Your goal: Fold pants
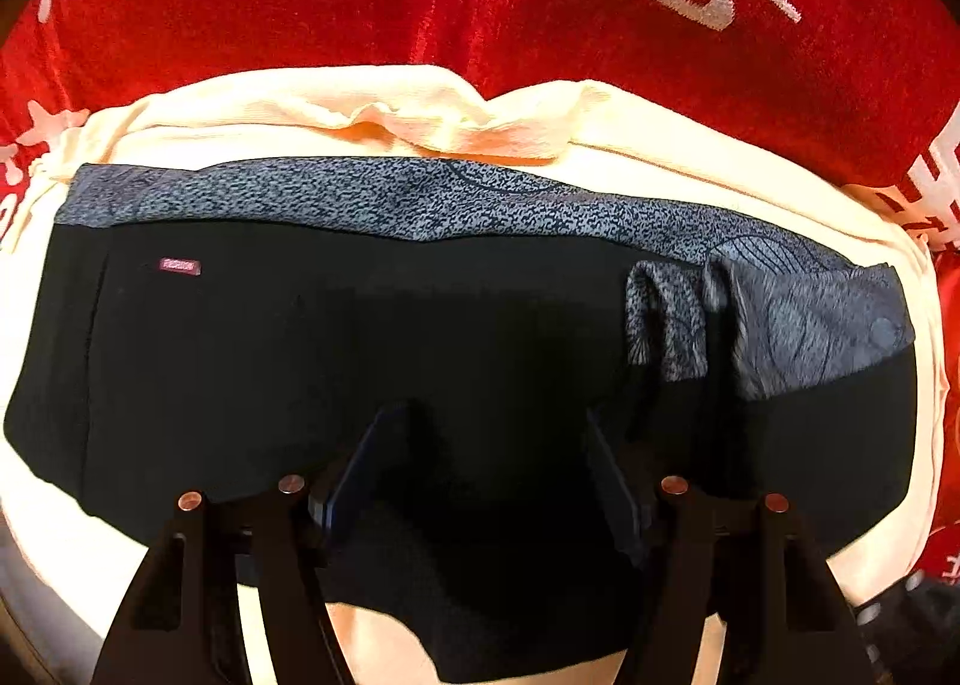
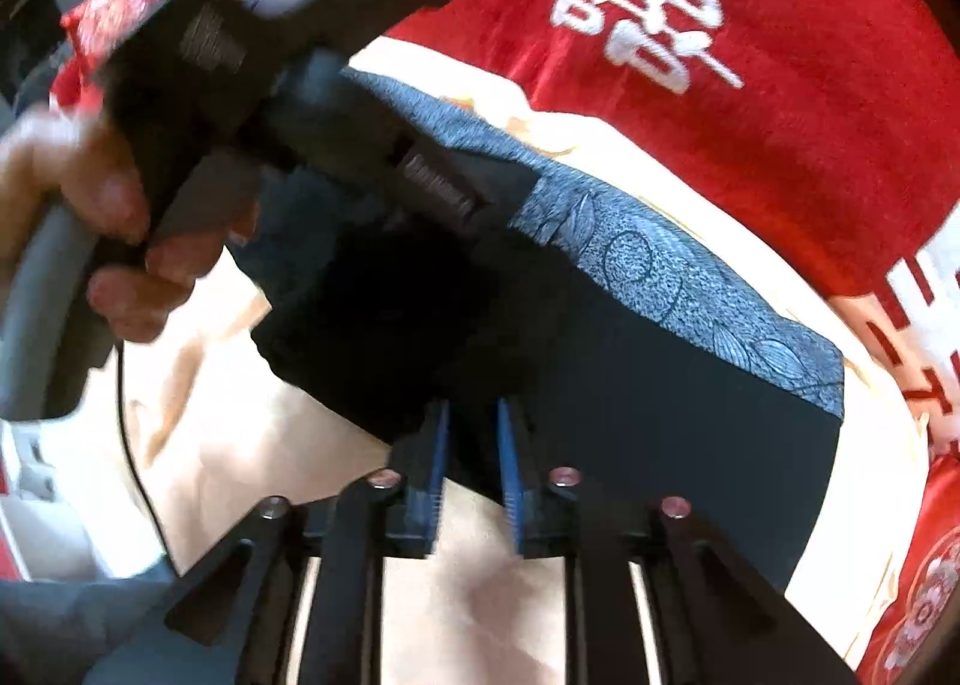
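The black pants (image 1: 360,361) lie folded into a broad flat band on a cream cloth (image 1: 600,151) over the red printed cover (image 1: 300,7), their blue-grey patterned strip (image 1: 336,199) running along the edge farthest ahead of the left gripper (image 1: 498,463). That gripper points down over the near middle of the band with its jaws standing well apart and nothing pinched between them; a small fold of patterned fabric (image 1: 666,325) sticks up ahead and to the right of its right finger. The right gripper (image 2: 471,463) hangs at the near edge of the pants, jaws only narrowly apart, and the black cloth seems to pass just beyond the blue pads (image 2: 510,469) rather than between them, so I read it as not gripping (motion blur makes that less than certain). The person's hand (image 2: 90,205) on the left tool's handle shows up and to the left of the right gripper. The step appears to be squaring the fold or starting the next one. To do it well, each gripper should bite the near edge through every layer, not just the top one; both ends should lift evenly so the band does not skew, and the raised patterned fold should be flattened first, or it will be creased in.
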Available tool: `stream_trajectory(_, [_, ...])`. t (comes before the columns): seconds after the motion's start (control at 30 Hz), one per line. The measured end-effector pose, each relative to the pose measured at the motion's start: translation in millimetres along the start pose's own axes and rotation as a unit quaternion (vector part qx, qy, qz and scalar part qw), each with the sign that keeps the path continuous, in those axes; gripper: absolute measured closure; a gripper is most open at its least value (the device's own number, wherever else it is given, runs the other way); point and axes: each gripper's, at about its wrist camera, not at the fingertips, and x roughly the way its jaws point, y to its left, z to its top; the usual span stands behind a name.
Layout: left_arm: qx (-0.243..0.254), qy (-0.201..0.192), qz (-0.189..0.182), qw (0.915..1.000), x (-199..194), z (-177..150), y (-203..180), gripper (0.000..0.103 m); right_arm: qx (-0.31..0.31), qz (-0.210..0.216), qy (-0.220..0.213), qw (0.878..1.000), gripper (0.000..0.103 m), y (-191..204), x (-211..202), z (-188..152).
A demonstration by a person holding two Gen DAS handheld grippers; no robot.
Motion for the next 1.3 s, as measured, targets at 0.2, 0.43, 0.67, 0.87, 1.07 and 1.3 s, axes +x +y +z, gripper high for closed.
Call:
stream_trajectory(0.2, [-0.004, -0.002, 0.007, 1.0, -13, -10, 4, 0.036, 0.117, -0.017, 0.004, 0.993, 0.073, -63, -5, 9])
stream_trajectory(0.43, [-0.012, -0.004, 0.021, 0.9997, -27, -24, 12, 0.036, 0.195, 0.002, 0.075, 0.978, 0.073, -78, 38, 0])
stream_trajectory(0.67, [-0.03, -0.003, 0.029, 0.9991, -46, -47, 22, 0.036, 0.182, -0.013, 0.073, 0.981, 0.055, -51, 40, 7])
stream_trajectory(0.87, [-0.06, -0.002, 0.03, 0.9978, -69, -73, 46, 0.036, 0.172, -0.017, 0.082, 0.981, 0.055, -42, 47, 13])
stream_trajectory(1.07, [-0.078, 0.006, 0.025, 0.9966, -77, -97, 72, 0.036, 0.175, -0.04, 0.091, 0.98, 0.055, -35, 47, 14])
stream_trajectory(1.3, [-0.085, 0.007, 0.02, 0.9962, -85, -111, 109, 0.019, 0.191, -0.079, 0.099, 0.973, 0.055, -21, 47, 20])
